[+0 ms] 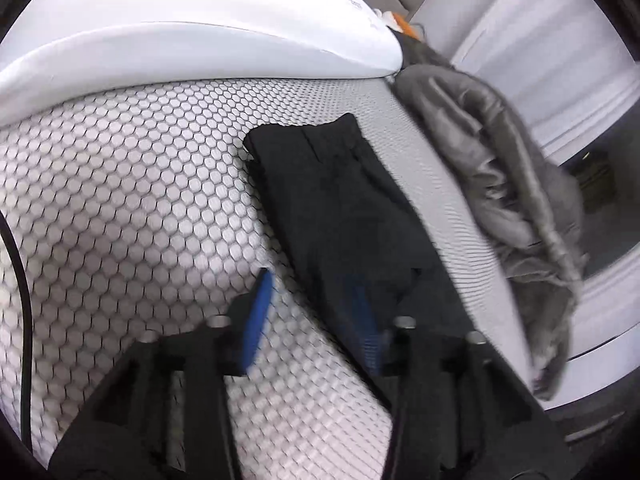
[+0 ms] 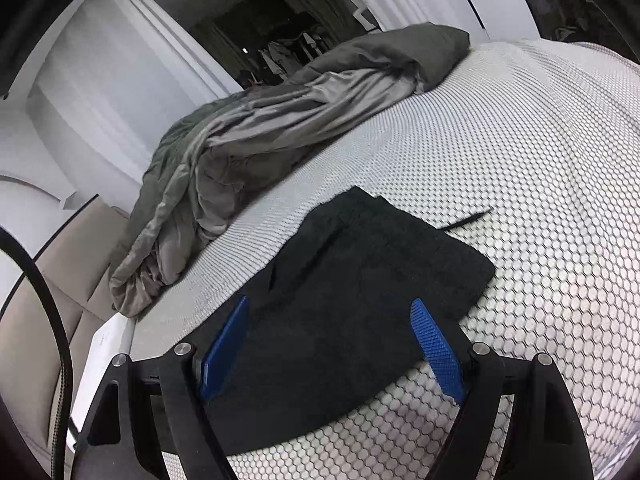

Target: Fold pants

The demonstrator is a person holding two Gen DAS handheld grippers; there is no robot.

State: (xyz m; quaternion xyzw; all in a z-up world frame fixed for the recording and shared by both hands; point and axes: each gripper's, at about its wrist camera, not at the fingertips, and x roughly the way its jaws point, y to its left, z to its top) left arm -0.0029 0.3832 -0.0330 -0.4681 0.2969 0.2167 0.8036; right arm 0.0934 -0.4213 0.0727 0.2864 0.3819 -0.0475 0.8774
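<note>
1. The left gripper hangs over the near end of the pants, jaws apart and clamping nothing.
2. The right gripper has jaws wide apart above the pants, pads clear of the cloth.
3. The pants lie folded, dark, on the honeycomb mattress.
4. Beyond the pants, a grey blanket is bunched along the mattress edge.
</note>
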